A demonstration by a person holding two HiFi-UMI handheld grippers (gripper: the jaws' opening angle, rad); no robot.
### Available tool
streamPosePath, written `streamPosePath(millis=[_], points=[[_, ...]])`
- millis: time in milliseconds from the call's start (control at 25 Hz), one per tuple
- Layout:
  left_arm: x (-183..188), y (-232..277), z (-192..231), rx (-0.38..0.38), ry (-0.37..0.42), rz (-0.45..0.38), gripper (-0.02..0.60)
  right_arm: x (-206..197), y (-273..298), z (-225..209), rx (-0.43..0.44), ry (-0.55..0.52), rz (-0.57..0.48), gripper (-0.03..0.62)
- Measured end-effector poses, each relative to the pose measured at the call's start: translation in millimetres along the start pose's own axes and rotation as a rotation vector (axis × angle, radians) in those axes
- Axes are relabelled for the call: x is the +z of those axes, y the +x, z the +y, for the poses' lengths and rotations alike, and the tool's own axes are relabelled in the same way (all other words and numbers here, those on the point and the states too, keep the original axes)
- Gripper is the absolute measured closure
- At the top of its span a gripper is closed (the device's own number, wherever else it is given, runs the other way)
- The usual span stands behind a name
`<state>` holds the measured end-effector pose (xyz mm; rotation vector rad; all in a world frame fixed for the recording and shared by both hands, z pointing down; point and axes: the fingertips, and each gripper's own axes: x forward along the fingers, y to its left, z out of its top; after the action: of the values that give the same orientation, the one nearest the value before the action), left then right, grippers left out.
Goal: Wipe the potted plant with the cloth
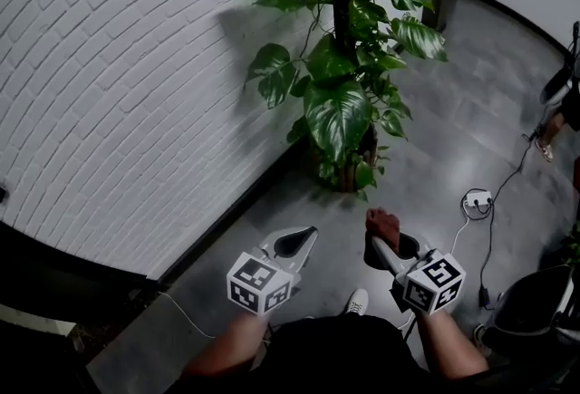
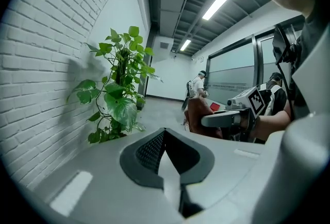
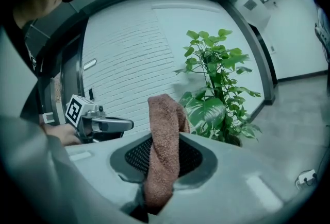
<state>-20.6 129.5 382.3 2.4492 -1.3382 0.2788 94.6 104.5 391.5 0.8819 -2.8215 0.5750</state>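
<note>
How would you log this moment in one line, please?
right gripper: shut on cloth | left gripper: shut, empty | plant: ahead, untouched

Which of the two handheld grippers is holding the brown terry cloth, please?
The right gripper: its jaws clamp the brown terry cloth, while the left gripper is shut, empty.

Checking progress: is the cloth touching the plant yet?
Apart. Head view shows bare floor between the cloth in the right gripper and the plant.

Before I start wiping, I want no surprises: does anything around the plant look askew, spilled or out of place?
Nothing spilled; the potted plant stands upright. Only a white plug block and its cable lie loose on the floor nearby.
</note>
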Motion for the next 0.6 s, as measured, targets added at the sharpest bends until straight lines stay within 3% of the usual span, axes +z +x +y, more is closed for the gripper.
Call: streamPosePath(millis=[600], points=[[-23.1, -93.1, 1.5, -0.061, 0.015, -0.046, 0.565, -40.8, -37.6, 107.4, -0.124, -0.008, -0.029, 0.523]])
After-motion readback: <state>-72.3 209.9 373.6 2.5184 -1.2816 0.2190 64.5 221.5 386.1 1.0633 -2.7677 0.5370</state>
